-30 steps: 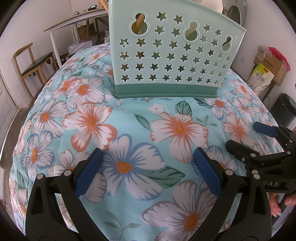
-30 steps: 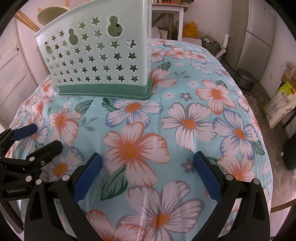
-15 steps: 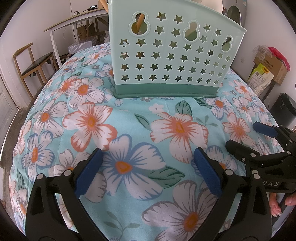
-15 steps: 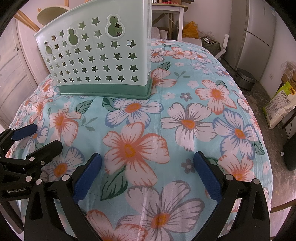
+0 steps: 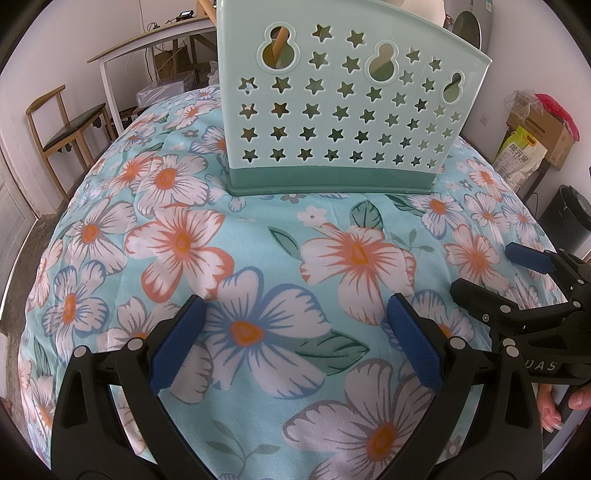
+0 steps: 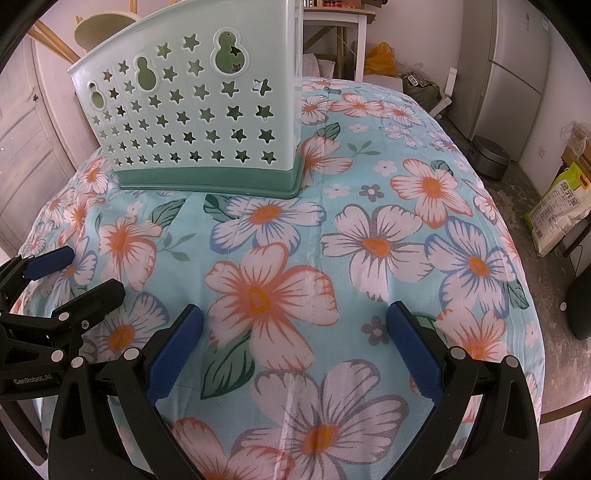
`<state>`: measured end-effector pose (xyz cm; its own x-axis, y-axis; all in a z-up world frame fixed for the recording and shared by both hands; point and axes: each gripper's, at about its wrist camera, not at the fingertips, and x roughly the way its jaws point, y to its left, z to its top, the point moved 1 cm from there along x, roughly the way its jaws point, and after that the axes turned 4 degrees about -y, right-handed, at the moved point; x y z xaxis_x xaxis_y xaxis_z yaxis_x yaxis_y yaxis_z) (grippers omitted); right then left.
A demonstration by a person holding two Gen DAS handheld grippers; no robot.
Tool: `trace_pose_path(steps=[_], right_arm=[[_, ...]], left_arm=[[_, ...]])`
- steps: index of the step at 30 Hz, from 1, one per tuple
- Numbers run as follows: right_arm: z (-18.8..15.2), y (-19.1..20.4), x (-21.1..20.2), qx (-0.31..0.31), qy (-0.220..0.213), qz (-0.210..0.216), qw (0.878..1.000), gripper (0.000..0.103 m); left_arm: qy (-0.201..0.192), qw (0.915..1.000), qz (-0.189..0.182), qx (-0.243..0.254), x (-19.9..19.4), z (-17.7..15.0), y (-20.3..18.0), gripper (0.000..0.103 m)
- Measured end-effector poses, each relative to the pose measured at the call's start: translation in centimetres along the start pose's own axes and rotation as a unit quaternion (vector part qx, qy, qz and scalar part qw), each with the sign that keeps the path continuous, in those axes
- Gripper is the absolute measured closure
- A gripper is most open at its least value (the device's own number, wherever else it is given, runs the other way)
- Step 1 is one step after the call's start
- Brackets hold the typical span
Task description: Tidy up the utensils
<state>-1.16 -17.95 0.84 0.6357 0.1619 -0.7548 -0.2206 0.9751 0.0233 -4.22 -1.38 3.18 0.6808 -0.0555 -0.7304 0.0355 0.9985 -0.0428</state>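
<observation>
Mint-green plastic utensil holder (image 5: pixel 332 122), upright at the far side of a tabletop under a light-blue floral cloth (image 5: pixel 258 258). Punched all over with star holes plus three gourd-shaped cutouts; darker green base band touching the cloth. Seen also in the right wrist view (image 6: pixel 192 125), off to the upper left. Wooden stick-like handle (image 5: pixel 277 44) visible through the left gourd cutout, standing inside; which compartment, cannot tell. More wooden sticks (image 6: pixel 51 38) and a pale rounded utensil head (image 6: pixel 103 35) poking above the rim in the right wrist view.

Left gripper (image 5: pixel 295 343) low over the near cloth, blue-padded fingers (image 5: pixel 177 347) spread wide, nothing between them, only printed flowers below. Same gripper seen from the side at the left edge of the right wrist view (image 6: pixel 70 273), fingers apart.

Right gripper (image 6: pixel 295 343) likewise over bare cloth, fingers (image 6: pixel 413 347) wide and empty. Also seen at the right edge of the left wrist view (image 5: pixel 495 273), just beside the left one, with fingertips of a hand (image 5: pixel 565 406) below it.

Both grippers well short of the holder. No loose utensils visible on the cloth.

Around the room: wooden chair (image 5: pixel 62 129), white desk (image 5: pixel 147 48), grey fridge (image 6: pixel 513 66), sacks and boxes on the floor (image 5: pixel 524 147).
</observation>
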Motion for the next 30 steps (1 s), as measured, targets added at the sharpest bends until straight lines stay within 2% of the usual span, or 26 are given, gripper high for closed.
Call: trace_pose_path(steps=[30], right_arm=[[0.21,-0.09,0.42,0.001,0.0,0.001,1.0,0.006]], left_arm=[[0.0,1.0,0.0,-0.002,0.01,-0.12,0.27,0.008]])
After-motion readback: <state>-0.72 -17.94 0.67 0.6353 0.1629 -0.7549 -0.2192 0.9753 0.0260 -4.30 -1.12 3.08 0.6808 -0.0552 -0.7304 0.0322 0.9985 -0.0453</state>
